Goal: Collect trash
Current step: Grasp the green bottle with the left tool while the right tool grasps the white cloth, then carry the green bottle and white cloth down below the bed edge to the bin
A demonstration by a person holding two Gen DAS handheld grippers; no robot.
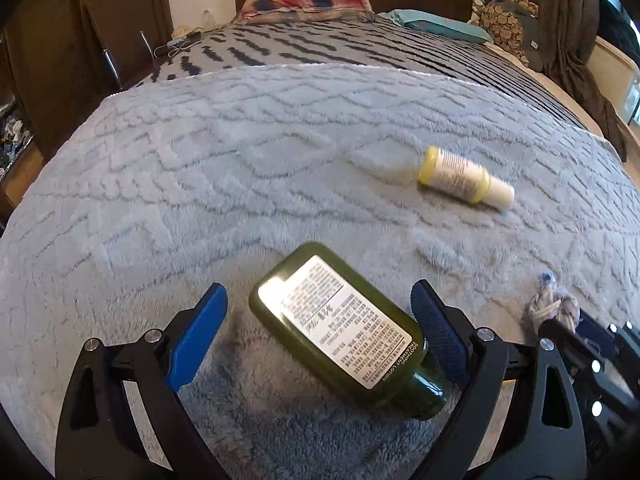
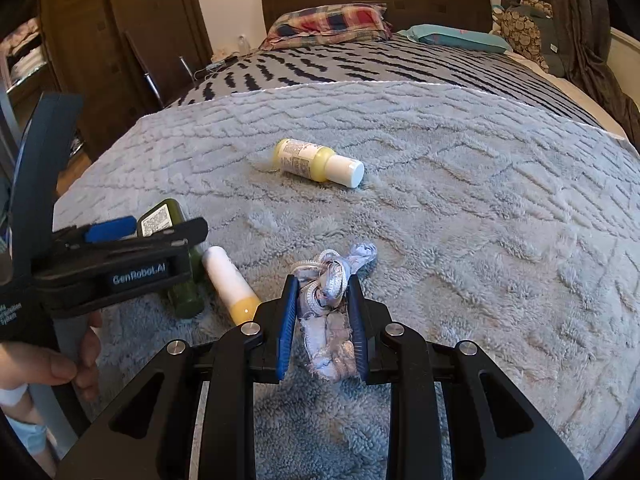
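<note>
While the right gripper (image 2: 323, 320) stays out of nothing but its own catch, its blue pads are pressed together on a crumpled wad of pale blue-and-white ribbon or wrapper scrap (image 2: 332, 288), which bunches up above the fingertips over the fluffy grey blanket (image 2: 480, 220). Just to its left lies a white tube with a yellow end (image 2: 230, 284), and beyond that the left gripper (image 1: 320, 332) stands with its jaws wide apart around a dark green lotion bottle (image 1: 340, 328) lying on its side, label up. That bottle's neck end sits against the right-hand pad (image 1: 440, 340), while the left-hand pad is clear of it. Farther up the blanket, well apart from both tools, a small yellow bottle with a white cap (image 2: 318, 162) lies on its side. A person's hand (image 2: 48, 364) holds the left tool's handle.
</note>
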